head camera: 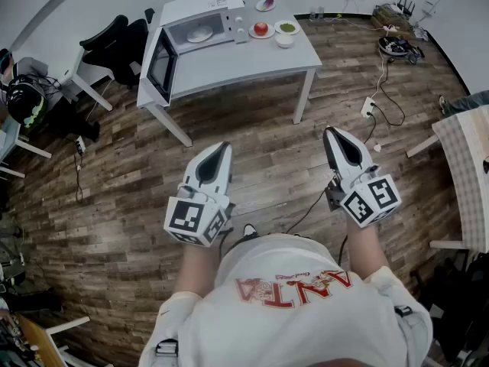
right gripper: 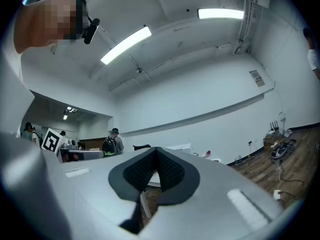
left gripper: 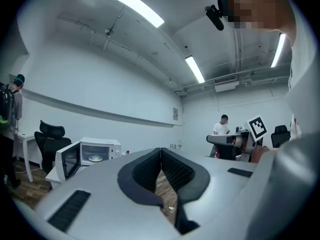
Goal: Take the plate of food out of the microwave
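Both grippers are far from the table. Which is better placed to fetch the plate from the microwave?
Left, probably: the open microwave with the plate inside stands at the left end of the table, nearer the left gripper than the right gripper. Both are shut, empty.

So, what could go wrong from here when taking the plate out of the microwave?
The open door stands out at the table's left end; the left gripper could knock it. Dishes stand close beside the microwave; the plate could hit them coming out. The right gripper and the left are shut and must open first.
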Available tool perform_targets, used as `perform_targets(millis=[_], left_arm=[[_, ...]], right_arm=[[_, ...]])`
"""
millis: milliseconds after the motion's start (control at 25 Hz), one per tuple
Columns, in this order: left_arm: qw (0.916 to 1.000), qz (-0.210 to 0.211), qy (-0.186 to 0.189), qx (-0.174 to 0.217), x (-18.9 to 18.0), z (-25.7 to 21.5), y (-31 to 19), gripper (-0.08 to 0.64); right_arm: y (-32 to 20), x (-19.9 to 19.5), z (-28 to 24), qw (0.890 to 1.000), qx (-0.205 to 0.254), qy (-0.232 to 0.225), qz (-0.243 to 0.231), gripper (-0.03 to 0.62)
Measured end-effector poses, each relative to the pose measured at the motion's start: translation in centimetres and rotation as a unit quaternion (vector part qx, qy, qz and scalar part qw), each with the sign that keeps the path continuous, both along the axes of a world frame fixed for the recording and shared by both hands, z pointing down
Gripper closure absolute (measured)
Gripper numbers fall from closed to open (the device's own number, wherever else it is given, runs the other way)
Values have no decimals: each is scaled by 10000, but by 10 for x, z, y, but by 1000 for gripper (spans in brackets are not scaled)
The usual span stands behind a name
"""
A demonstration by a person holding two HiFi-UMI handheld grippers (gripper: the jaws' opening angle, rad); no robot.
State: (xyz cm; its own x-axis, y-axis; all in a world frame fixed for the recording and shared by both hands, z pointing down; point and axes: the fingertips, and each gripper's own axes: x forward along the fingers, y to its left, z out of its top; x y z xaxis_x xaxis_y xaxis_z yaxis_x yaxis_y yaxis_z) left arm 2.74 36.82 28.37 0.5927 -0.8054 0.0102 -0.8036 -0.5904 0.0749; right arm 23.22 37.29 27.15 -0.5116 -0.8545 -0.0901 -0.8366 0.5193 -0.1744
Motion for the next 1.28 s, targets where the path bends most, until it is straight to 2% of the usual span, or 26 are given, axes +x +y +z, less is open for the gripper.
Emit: perform_targets(millis=[480,640,760,960,1280], left_arm=[[10000,48,33,-17,-1,2,1,551],[10000,37,37,-29,-6,4,-2,551],[10000,17,40,-64,-15,4,-6,551],[9999,-33,65,-73,-40,5,-13,551],[9998,-109,106,-110,-99,15,-30,551]], right_arm=[[2,-9,8,10000,-74,40,-42,591],[-5,-8,10,9994,-121,-309,-2,589],[-12,-13,15,9990,-226,-396,-4,589],[-25,-39,18,9985,-333,-414,-127,589],[-39,-105,21,9984,-356,-324,-296,589]])
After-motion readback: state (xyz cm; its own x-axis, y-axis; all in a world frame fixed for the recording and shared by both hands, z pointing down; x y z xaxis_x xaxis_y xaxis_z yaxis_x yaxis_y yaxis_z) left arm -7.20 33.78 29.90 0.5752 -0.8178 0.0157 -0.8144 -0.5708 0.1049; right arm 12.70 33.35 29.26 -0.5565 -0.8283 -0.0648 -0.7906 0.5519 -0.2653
